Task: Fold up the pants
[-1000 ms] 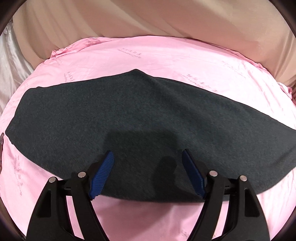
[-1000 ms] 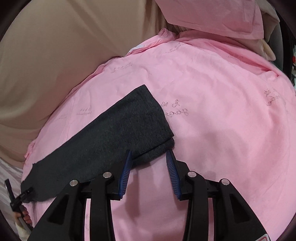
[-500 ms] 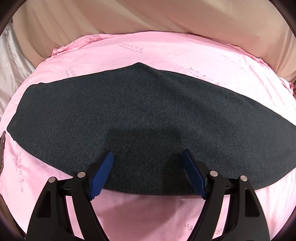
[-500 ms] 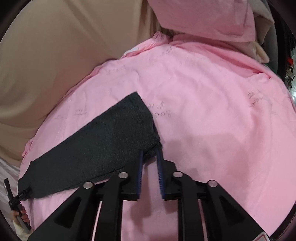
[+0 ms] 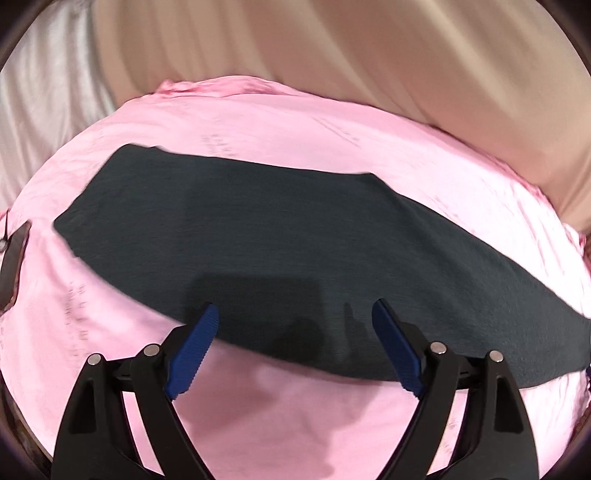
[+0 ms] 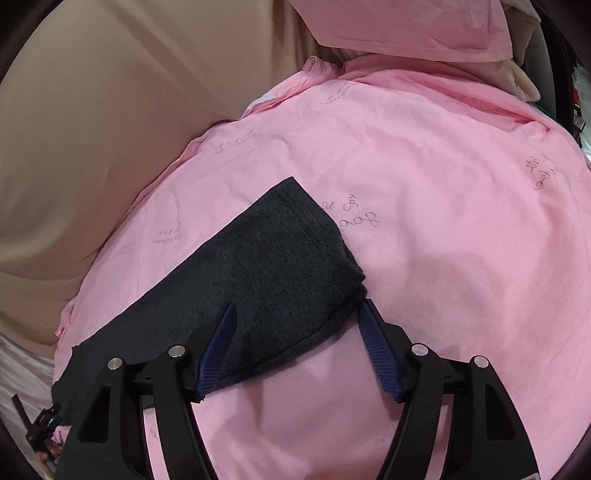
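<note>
Holding both tools released, I see my right tool point(image 6: 295, 332), clenched half a second ago, now straddling the fuzzy charcoal pants' point(image 6: 266, 280) folded corner; left tool point(image 5: 293, 328) hovers.

a home bedroom: a bed under a pink sheet point(image 6: 443, 258), pink pillow point(image 6: 406, 26), beige curtain point(image 5: 369, 66) behind.

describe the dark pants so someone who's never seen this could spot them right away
Start from the pink sheet covering the whole bed. Lying flat across it is one long dark charcoal strip, the pants, with a stitched band at the end by the open right claw. It is the only dark fabric on the pink.
</note>
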`<state>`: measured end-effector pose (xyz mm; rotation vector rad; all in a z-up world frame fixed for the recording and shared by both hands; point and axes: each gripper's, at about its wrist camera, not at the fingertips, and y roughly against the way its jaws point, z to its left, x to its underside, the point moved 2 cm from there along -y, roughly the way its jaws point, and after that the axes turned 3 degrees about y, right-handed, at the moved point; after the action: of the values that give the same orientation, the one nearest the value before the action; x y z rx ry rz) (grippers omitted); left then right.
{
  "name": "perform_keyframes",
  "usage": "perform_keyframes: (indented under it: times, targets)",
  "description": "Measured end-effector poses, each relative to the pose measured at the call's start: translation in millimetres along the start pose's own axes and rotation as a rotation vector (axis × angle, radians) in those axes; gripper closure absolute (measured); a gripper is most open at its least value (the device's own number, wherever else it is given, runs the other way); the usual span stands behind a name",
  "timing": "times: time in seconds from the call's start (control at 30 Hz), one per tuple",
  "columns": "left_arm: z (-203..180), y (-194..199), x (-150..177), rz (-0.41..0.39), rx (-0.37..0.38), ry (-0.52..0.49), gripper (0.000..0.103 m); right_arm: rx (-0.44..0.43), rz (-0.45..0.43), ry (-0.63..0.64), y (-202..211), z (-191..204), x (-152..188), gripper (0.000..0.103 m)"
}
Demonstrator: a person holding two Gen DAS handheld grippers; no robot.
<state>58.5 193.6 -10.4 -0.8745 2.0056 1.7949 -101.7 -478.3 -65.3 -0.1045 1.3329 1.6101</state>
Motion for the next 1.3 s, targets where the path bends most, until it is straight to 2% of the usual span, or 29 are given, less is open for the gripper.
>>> perform_keyframes:
  times: [0.03,0.07,0.1,0.13,0.2,0.3,0.43,0.53,0.63,0.67,0.73,0.77,0.8,0.87,0.9,0.93,1.0,1.07,1.1,1.2,1.3]
  targets:
    - [7,1,0,-0.002,0.001,0.008,0.02,0.017,0.003,0.007,-3,3,-1,0.05]
    - [13,1,0,-0.004,0.0,0.014,0.02,0.02,0.003,0.003,-5,4,-2,0.062]
    - [21,0,0,-0.006,-0.003,0.025,0.02,0.002,0.02,-0.015,-9,5,-2,0.089]
    - [30,-3,1,-0.004,-0.003,0.039,0.02,-0.018,0.032,-0.037,-12,5,-2,0.093]
    - [47,-7,1,0.007,-0.006,0.074,0.02,-0.011,0.005,-0.042,-5,15,-4,0.093]
    - [71,-8,1,0.009,0.007,0.124,0.02,-0.12,-0.045,0.006,17,65,-11,0.093]
    - [89,-2,0,-0.012,0.026,0.144,0.02,-0.282,-0.057,0.189,36,181,-13,0.093]
    - [94,3,1,-0.025,0.047,0.143,0.02,-0.417,-0.003,0.341,31,274,8,0.093]
    - [98,7,3,-0.032,0.069,0.141,0.02,-0.544,0.135,0.493,5,359,59,0.089]
    - [98,7,4,-0.033,0.075,0.139,0.02,-0.556,0.181,0.54,-6,376,77,0.087]
    - [100,8,6,-0.032,0.083,0.137,0.02,-0.509,0.272,0.67,-30,405,123,0.074]
    - [103,8,6,-0.032,0.087,0.138,0.02,-0.475,0.287,0.721,-35,411,137,0.074]
    - [106,9,7,-0.031,0.086,0.143,0.02,-0.457,0.266,0.753,-31,411,145,0.074]
    - [115,14,8,-0.037,0.084,0.151,0.02,-0.451,0.193,0.721,-11,390,133,0.07]
    - [120,16,9,-0.044,0.079,0.155,0.019,-0.433,0.155,0.674,-1,373,121,0.054]
    - [124,17,9,-0.05,0.073,0.159,0.019,-0.408,0.12,0.629,4,354,110,0.043]
    - [131,18,9,-0.06,0.064,0.168,0.019,-0.317,0.072,0.538,15,302,91,0.041]
    - [130,18,8,-0.061,0.073,0.18,0.019,-0.219,0.087,0.425,10,247,79,0.04]
    - [128,18,8,-0.06,0.083,0.183,0.019,-0.195,0.106,0.369,6,226,77,0.039]
    - [107,16,9,-0.051,0.124,0.169,0.019,-0.214,0.169,0.255,-12,185,81,0.039]
    - [83,15,13,-0.028,0.143,0.135,0.019,-0.34,0.245,0.173,-34,178,95,0.039]
